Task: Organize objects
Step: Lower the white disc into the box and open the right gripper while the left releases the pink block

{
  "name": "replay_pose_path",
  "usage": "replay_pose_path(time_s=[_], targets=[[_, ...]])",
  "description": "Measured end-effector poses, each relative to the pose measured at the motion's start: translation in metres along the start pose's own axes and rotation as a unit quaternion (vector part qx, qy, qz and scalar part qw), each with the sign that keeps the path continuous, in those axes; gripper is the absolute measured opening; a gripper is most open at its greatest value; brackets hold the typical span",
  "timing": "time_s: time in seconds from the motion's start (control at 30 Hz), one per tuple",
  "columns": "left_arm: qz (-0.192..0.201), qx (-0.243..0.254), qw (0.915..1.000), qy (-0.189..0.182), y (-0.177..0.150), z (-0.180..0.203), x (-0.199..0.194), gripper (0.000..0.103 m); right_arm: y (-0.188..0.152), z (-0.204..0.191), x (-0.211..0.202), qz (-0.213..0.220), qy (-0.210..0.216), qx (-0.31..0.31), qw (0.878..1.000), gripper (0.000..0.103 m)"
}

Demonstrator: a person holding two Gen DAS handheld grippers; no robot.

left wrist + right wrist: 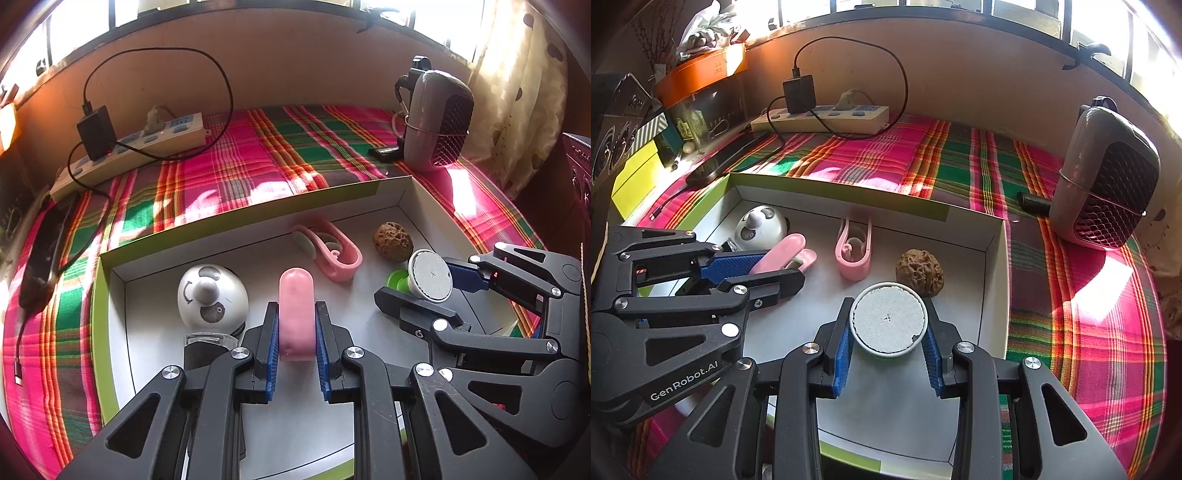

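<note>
A shallow white box with a green rim lies on the plaid cloth. My left gripper is shut on a pink stapler-like object, held over the box floor; it also shows in the right wrist view. My right gripper is shut on a round white disc-topped item with a green base, over the box's right part. In the box lie a white panda-faced ball, a pink clip and a brown walnut.
A white power strip with a black charger and cable lies at the back. A grey heater stands at the right. A black phone lies left of the box. Orange and green containers stand at the far left.
</note>
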State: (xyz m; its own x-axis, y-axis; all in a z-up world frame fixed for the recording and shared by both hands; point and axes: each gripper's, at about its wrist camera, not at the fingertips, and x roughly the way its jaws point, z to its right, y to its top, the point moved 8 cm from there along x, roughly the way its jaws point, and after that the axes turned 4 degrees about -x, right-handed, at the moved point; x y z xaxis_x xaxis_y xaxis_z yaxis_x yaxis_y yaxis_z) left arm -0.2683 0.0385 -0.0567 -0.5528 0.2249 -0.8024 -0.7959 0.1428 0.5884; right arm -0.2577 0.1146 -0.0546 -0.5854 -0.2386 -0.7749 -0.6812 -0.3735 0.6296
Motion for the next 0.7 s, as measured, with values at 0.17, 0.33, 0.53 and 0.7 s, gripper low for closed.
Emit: replay_pose_path(time_s=[0.17,0.33,0.53,0.7], targets=[[0.000,0.000,1.0000,-0.001,-0.0002,0.0000,0.0000,0.016,-0.0003,-0.0003,0.0009,-0.001,-0.004,-0.004,1.000,0.035],[0.000,0.002,1.0000,0.001,-0.0002,-0.0003,0.0002,0.016,-0.0004,-0.0010,0.0015,-0.001,-0.007,-0.007,1.000,0.035],[0.001,0.002,1.0000,0.001,-0.0002,-0.0002,0.0003,0.017,-0.0004,-0.0017,0.0016,0.000,-0.006,-0.010,1.000,0.035],[0.001,-0.001,1.0000,0.004,-0.0005,-0.0010,-0.0003,0.021,-0.0006,0.0006,-0.0002,0.003,-0.007,-0.008,1.000,0.042]])
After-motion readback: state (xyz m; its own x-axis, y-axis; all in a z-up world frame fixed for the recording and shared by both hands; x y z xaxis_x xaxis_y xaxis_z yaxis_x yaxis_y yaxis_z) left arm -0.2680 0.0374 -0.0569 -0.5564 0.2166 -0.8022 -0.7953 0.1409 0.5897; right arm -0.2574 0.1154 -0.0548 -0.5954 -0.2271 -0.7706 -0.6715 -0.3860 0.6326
